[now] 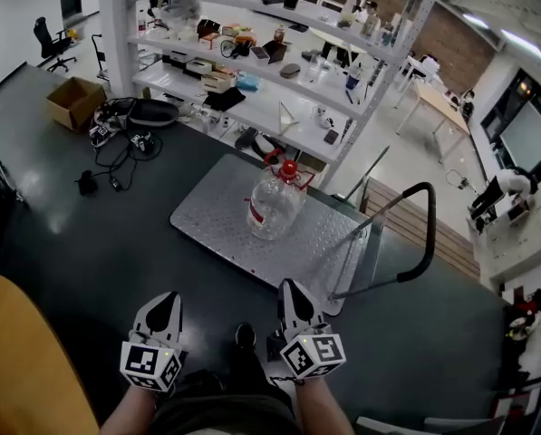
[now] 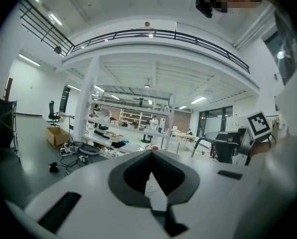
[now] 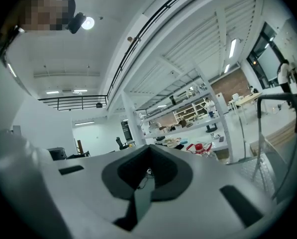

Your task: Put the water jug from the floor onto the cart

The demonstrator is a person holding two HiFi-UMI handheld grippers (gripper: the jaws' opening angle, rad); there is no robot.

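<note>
The left gripper (image 1: 168,299) and right gripper (image 1: 291,288) sit low and close to the person, side by side over the dark floor (image 1: 71,234). Both point toward the cart (image 1: 211,214). Each has its jaws closed together with nothing held between them. A dark shoe (image 1: 244,335) shows between the two grippers.

The jug (image 1: 275,202) stands upright on the cart's metal deck, near the deck's middle and well apart from both grippers. It is clear plastic with a red cap, a red carry handle and a red-and-white label. Whether it holds any liquid cannot be told. The cart's black handle (image 1: 427,234) rises at its right end.

Beyond the cart stands a white shelf (image 1: 118,25) crowded with small items. An open cardboard box (image 1: 73,101) sits on the floor by the shelf's left end; its inside cannot be made out. Black cables (image 1: 125,148) lie loose near the box.
</note>
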